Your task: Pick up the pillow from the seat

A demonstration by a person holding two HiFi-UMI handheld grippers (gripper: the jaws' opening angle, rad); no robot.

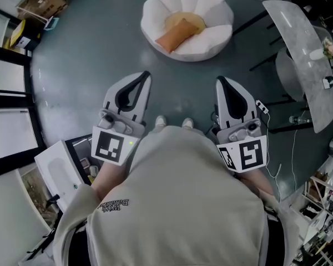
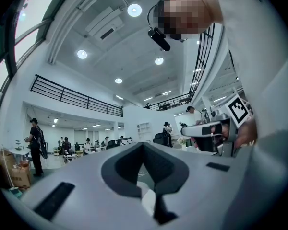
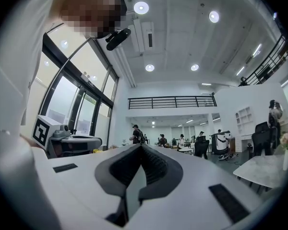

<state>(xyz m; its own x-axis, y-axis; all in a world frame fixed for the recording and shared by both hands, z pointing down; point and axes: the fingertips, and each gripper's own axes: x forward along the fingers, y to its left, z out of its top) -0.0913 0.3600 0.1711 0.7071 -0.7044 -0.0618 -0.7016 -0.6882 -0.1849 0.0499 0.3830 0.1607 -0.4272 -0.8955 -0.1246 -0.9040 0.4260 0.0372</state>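
An orange pillow (image 1: 176, 35) lies tilted in a round white petal-shaped seat (image 1: 211, 37) on the grey floor, ahead of me in the head view. It rests partly on a yellow cushion (image 1: 192, 20). My left gripper (image 1: 146, 74) and right gripper (image 1: 219, 80) are held side by side close to my chest, well short of the seat. Both are shut with nothing between the jaws. The left gripper view (image 2: 143, 143) and the right gripper view (image 3: 142, 146) look level across the hall, and neither shows the seat or the pillow.
A marble-topped table (image 1: 302, 60) on black legs stands to the right of the seat, with cables on the floor near it. Cardboard boxes (image 1: 41, 1) sit at the far left. A white machine (image 1: 61, 168) is close on my left. People stand far off in the hall.
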